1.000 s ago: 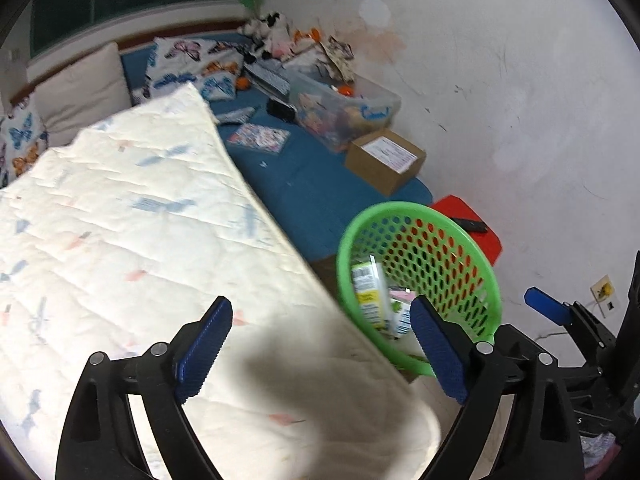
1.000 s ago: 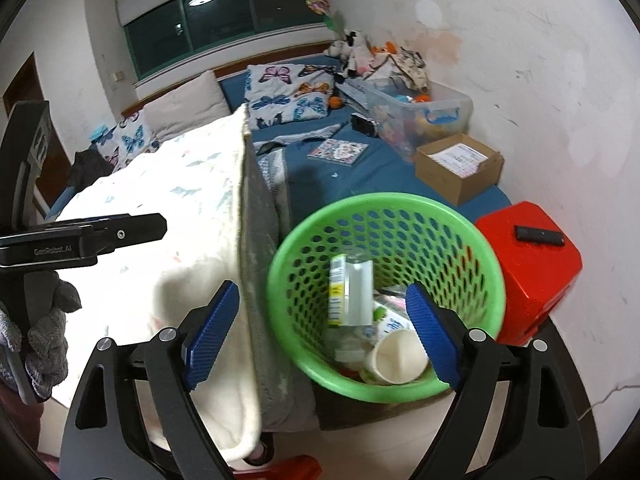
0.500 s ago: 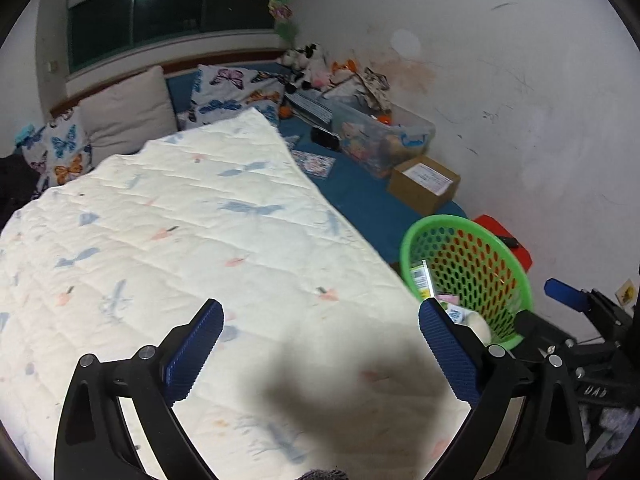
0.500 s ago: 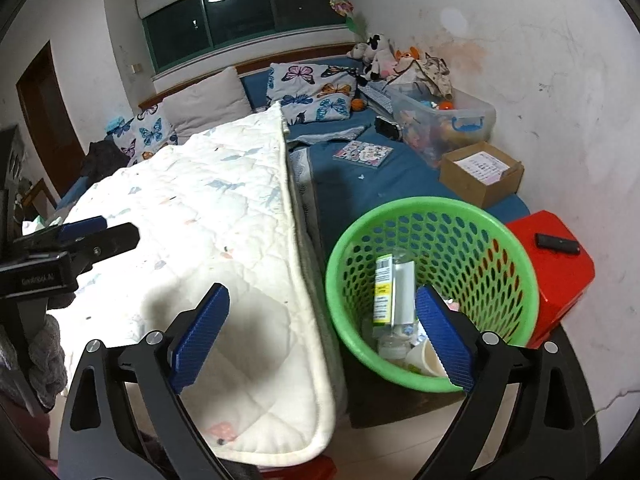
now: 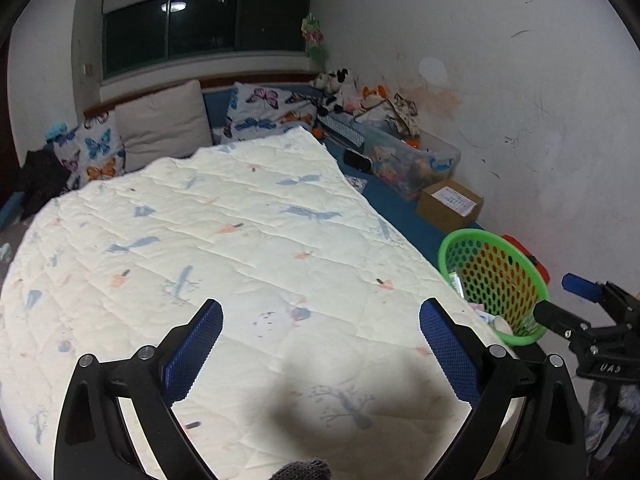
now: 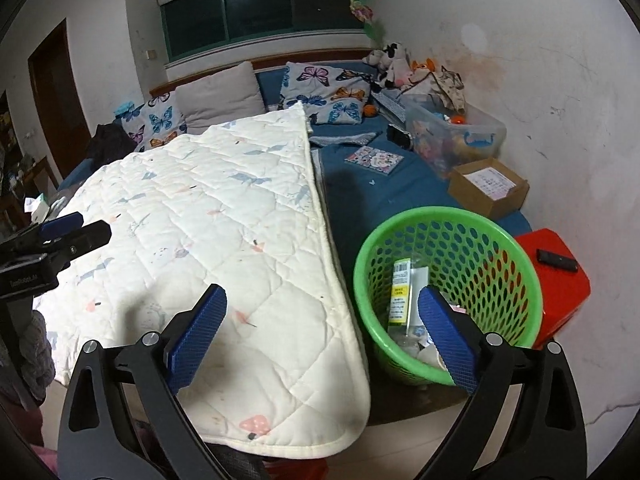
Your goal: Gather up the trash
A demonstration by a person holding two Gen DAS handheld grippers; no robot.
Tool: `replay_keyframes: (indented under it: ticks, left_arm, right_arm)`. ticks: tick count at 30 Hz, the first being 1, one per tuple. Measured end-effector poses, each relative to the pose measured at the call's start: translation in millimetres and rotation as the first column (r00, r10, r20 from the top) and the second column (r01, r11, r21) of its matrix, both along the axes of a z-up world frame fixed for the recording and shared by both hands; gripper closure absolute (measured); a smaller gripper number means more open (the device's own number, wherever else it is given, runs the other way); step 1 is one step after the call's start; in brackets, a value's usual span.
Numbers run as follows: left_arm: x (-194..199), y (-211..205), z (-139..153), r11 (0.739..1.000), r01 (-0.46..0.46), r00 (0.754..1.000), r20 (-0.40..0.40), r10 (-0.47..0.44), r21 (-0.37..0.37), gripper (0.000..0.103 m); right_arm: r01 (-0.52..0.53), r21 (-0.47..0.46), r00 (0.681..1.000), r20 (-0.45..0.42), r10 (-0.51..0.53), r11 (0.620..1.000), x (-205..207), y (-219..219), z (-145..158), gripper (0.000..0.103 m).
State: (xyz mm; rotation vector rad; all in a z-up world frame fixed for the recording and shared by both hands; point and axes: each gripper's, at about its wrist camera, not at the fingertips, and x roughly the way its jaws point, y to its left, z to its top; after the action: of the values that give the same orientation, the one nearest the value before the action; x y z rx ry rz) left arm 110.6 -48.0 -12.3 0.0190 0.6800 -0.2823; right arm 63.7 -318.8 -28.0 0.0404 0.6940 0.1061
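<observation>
Left hand-held gripper [image 5: 320,344]: jaws spread wide and empty, having just been opening, with nothing between them; it sits in the lower centre of the left wrist view, above the white quilted bed cover [image 5: 224,248].

Right hand-held gripper [image 6: 322,330]: likewise released and empty, jaws just opened further, low in the right wrist view, straddling the cover's edge and the basket rim.

Task item: the trash lies inside the round green perforated plastic basket [image 6: 448,220], lower right of the right wrist view, standing at the foot of the blue-sheeted bed [image 6: 380,192], beside a red plastic stool [image 6: 560,280]. Contents visible: a clear bottle with a yellow-and-white label [image 6: 402,296] and a pale paper cup [image 6: 430,354], partly hidden.

Handling judgement: contents appear light and crushable; the bottle is likely smooth and slippery, best taken across its body. The basket looks light and slightly flexible; grip it at the rim.
</observation>
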Motion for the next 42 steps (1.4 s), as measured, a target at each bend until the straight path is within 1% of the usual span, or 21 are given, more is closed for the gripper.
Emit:
replay_keyframes:
  ticks: [11, 23, 42]
  left_arm:
    - [-18.5, 10.9, -2.3, 1.000, -0.011, 1.000, 0.013, 0.011, 0.003, 0.007]
    - [-23.6, 17.5, -5.2, 0.999, -0.030, 1.000, 0.002, 0.030, -0.010, 0.007]
    - [-30.0, 25.9, -4.2, 0.998, -0.059, 0.998, 0.027, 0.059, -0.013, 0.007]
  right_arm:
    - [-0.016, 0.029, 1.000, 0.011, 0.016, 0.999, -5.1, 8.3, 3.3, 0.007]
    - [-0.036, 0.030, 0.999, 0.022, 0.035, 0.999, -9.4, 15.0, 6.8, 0.006]
    - [-0.061, 0.034, 0.998, 0.031, 0.060, 0.998, -8.1, 23.3, 8.8, 0.006]
